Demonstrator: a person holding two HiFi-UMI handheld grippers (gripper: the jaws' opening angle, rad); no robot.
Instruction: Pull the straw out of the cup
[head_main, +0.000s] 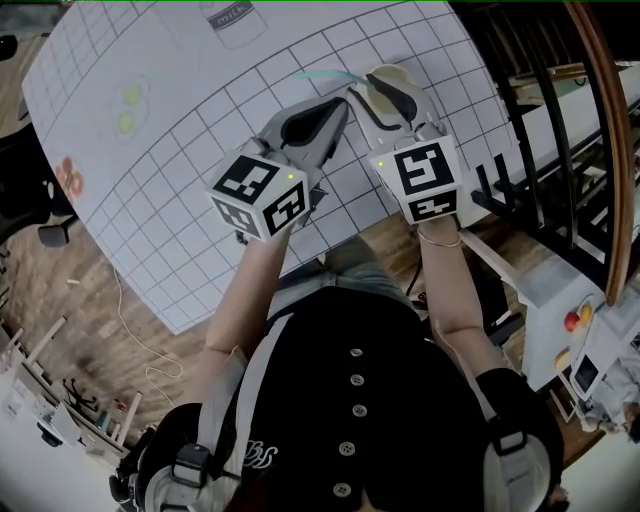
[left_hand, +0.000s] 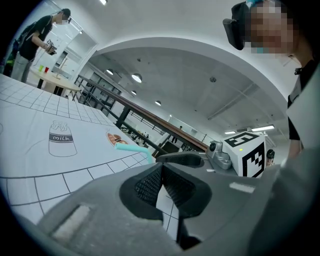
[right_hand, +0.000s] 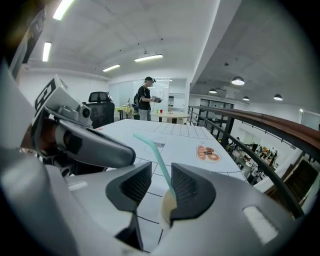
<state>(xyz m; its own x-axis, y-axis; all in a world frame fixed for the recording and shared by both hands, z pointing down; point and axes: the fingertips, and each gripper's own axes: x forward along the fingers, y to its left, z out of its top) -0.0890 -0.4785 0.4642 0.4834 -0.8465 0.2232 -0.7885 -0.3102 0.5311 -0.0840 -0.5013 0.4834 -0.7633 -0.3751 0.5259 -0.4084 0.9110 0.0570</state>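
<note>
- My desk (head_main: 200, 100): white gridded top, printed pictures.
- Floor (head_main: 50, 290): wood planks, loose white cable (head_main: 130, 320).
- To my right: dark railing (right_hand: 227, 131), wooden handrail (right_hand: 270, 124).
- Ceiling strip lights (right_hand: 148, 58) lit.

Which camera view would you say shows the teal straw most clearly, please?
The right gripper view: the straw runs close and whole, from its bent top down into the cup. The left gripper view shows only its bent top; the head view gives a faint teal streak.
</note>
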